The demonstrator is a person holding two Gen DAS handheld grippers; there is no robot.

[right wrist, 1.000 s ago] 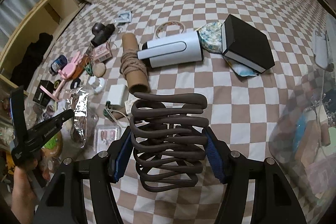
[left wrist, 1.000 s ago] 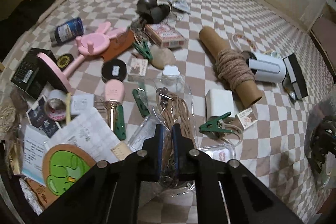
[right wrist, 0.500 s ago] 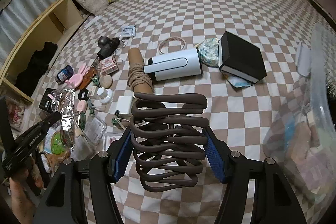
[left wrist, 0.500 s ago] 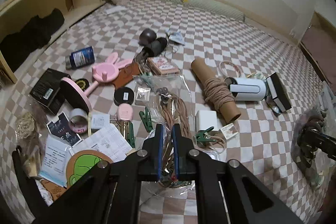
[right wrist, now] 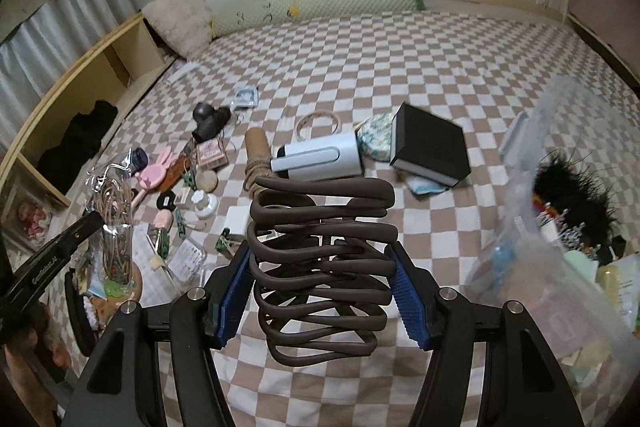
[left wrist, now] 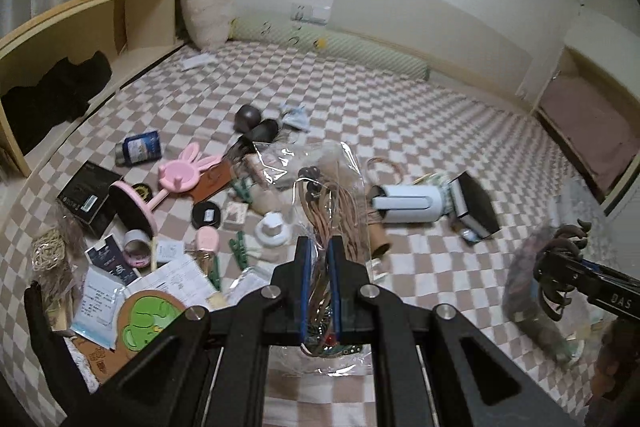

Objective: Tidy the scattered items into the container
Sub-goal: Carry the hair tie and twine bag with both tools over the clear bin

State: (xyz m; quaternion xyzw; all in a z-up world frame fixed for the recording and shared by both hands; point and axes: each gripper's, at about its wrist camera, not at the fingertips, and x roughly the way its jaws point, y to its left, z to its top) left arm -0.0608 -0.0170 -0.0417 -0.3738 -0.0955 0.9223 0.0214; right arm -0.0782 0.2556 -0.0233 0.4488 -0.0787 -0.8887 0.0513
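My left gripper [left wrist: 319, 259] is shut on a clear plastic bag of brown cords [left wrist: 328, 203], lifted above the checkered mat; the same bag [right wrist: 116, 211] shows at the left of the right wrist view. My right gripper [right wrist: 323, 267] is shut on a large brown hair claw clip [right wrist: 322, 263], held up in the air; that clip [left wrist: 560, 267] appears at the far right of the left wrist view. A clear plastic container [right wrist: 560, 267] with several items in it stands to the right of the clip, blurred.
Scattered on the mat: a white cylinder device [right wrist: 318, 161], a black box [right wrist: 432, 147], a cardboard tube wound with twine [right wrist: 256, 155], a pink bunny mirror [left wrist: 182, 173], a blue can [left wrist: 140, 149], green clips, papers and a green coaster [left wrist: 150, 319]. A wooden shelf [left wrist: 80, 27] lines the left.
Both grippers have risen and tilted up, so the wall shows. The bag of cords came up off the mat. The clip moved nearer the clear container.
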